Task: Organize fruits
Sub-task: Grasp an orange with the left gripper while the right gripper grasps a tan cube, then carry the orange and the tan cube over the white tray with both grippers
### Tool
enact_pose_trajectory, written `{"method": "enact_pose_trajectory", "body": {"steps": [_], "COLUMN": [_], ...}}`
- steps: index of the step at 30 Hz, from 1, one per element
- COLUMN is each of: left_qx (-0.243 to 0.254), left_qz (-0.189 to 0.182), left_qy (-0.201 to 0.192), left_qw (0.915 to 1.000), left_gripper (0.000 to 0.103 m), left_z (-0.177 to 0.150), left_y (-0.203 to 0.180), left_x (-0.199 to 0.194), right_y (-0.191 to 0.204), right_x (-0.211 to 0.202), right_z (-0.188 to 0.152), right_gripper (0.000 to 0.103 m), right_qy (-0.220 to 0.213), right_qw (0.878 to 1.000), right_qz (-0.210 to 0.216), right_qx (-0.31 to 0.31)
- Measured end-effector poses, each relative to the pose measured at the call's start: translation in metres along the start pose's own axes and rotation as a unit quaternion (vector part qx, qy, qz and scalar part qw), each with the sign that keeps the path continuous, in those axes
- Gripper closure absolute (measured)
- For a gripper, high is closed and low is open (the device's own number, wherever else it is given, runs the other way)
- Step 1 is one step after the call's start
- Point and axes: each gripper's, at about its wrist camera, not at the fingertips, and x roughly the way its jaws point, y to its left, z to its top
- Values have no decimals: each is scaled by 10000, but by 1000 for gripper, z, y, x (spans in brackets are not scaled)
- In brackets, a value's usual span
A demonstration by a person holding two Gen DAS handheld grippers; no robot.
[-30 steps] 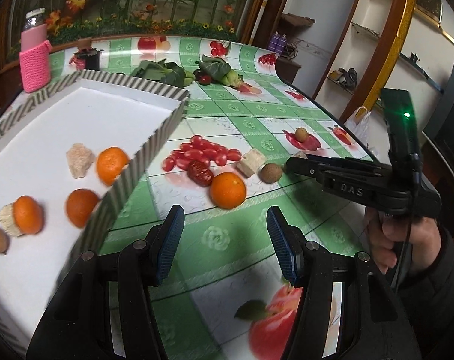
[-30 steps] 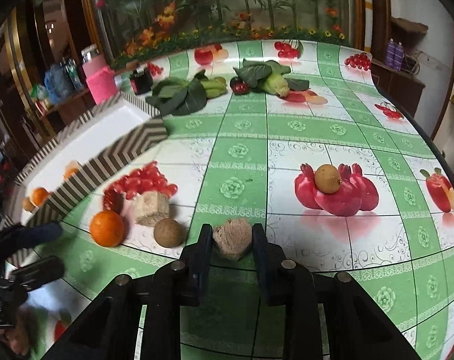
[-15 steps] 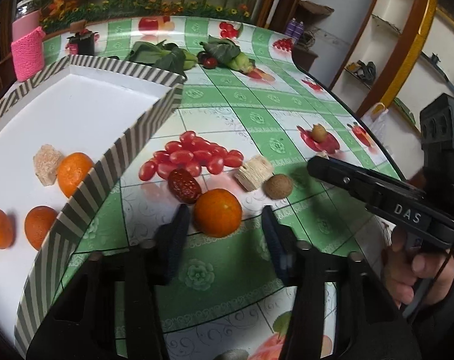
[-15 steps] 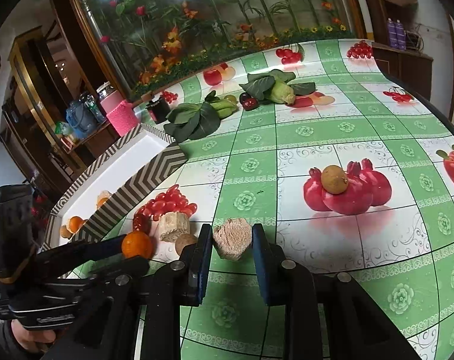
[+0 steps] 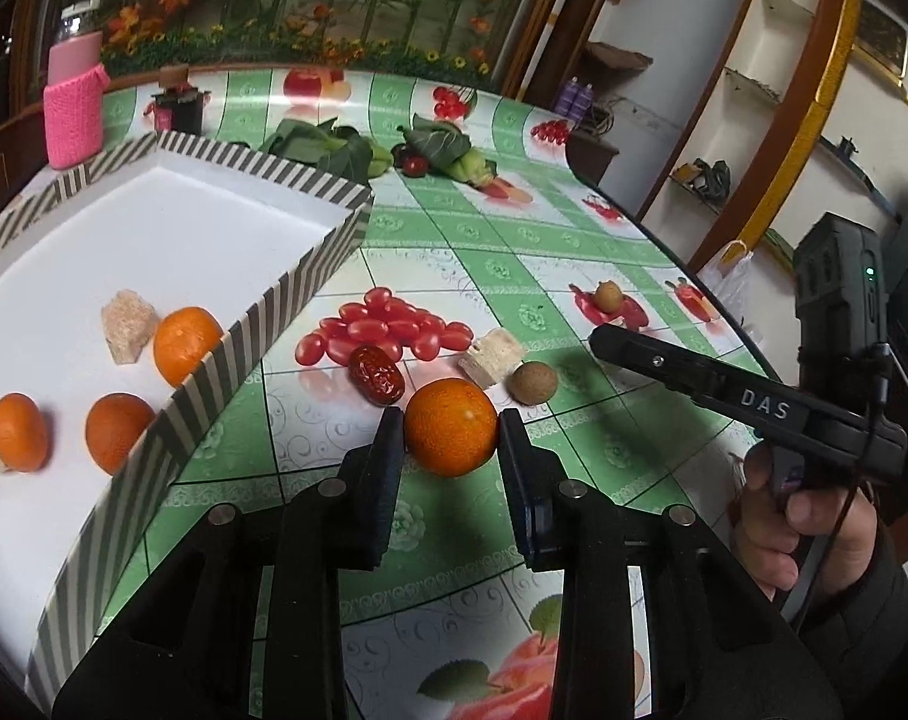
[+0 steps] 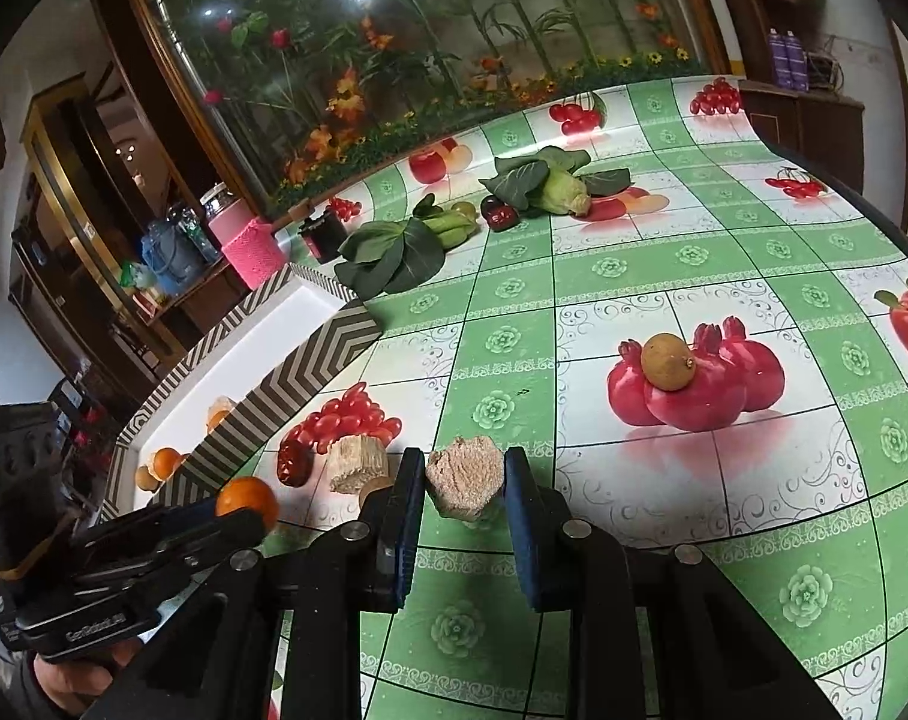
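At lower centre of the left view, the left gripper (image 5: 451, 429) has just been closing and its pads press an orange (image 5: 451, 425) on the worktop (image 5: 574, 456). The right gripper (image 6: 464, 483) clamps a tan chunk (image 6: 464, 483). The striped tray (image 5: 262, 324) at left holds more oranges.

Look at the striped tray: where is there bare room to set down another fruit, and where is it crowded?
The tray has bare white floor across its far half, from the striped far wall down to the tan chunk. Its near end is crowded: three oranges and chunks cluster there. On the table, the cherry tomatoes, red date and sugarcane piece pack together.
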Motion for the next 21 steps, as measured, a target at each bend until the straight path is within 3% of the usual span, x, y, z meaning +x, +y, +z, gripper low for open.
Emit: {"method": "enact_pose_trajectory", "body": {"steps": [11, 15, 21], "left_qx": [-252, -390, -526], "left_qz": [7, -15, 19], "left_qy": [-474, -591, -746], "left_qw": [9986, 9975, 9958], "left_gripper": [73, 73, 73], "left_z": [-2, -3, -6], "left_y": [19, 30, 43], "left_x": [-32, -43, -58], "right_y": [13, 29, 58], "right_x": [1, -4, -2], "right_z": [0, -2, -7], "right_gripper": [77, 77, 77], "right_qy": [-6, -213, -481], "right_qw": [9989, 9961, 9947], "right_qz": [-340, -546, -443], "right_qx": [-325, -660, -791]}}
